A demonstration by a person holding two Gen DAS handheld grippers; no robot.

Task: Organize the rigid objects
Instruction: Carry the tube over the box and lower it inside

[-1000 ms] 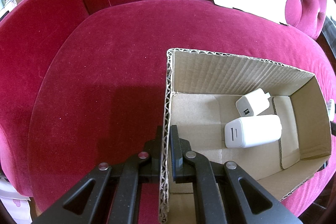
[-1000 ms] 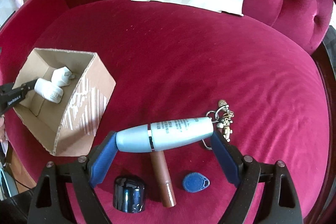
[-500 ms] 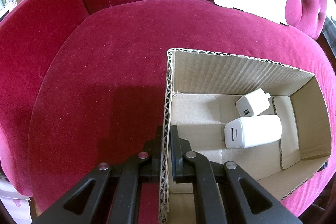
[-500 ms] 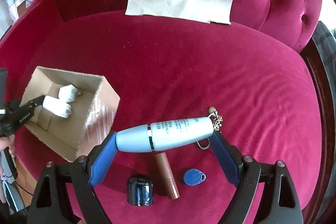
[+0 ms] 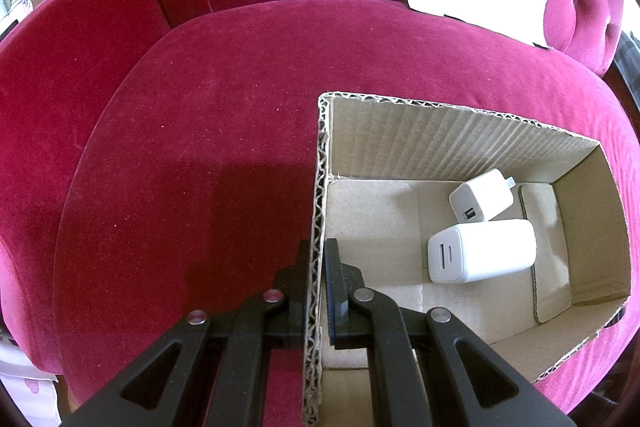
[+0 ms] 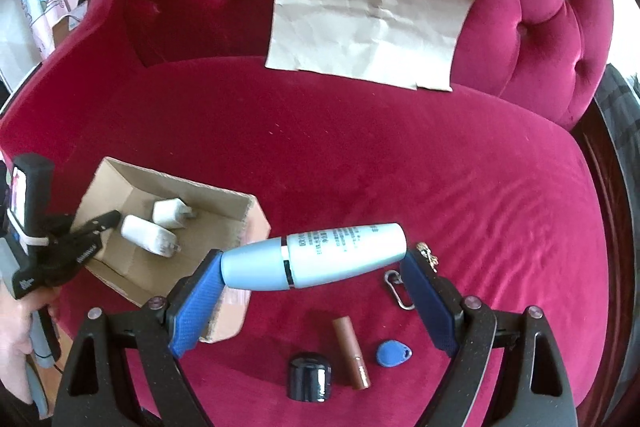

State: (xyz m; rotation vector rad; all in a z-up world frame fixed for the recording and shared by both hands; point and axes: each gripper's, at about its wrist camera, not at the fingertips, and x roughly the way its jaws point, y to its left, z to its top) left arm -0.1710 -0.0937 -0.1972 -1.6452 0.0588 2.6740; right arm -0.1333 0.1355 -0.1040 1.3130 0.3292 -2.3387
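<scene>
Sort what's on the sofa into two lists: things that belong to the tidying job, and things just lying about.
Job:
cardboard box, pinched by the left tongs
two white chargers inside it
blue bottle in the right tongs
black cap
brown tube
blue tag
key clip

Lying about:
brown paper
red sofa

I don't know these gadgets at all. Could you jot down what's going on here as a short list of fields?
place: red velvet sofa
box: open cardboard box on the seat
in the box: two white chargers, large and small, touching
left gripper: shut on the box's near wall
right gripper: holds a pale blue bottle end to end, above the seat
left on the seat: black cap, brown tube, blue tag, key clip
against the backrest: creased paper sheet
</scene>
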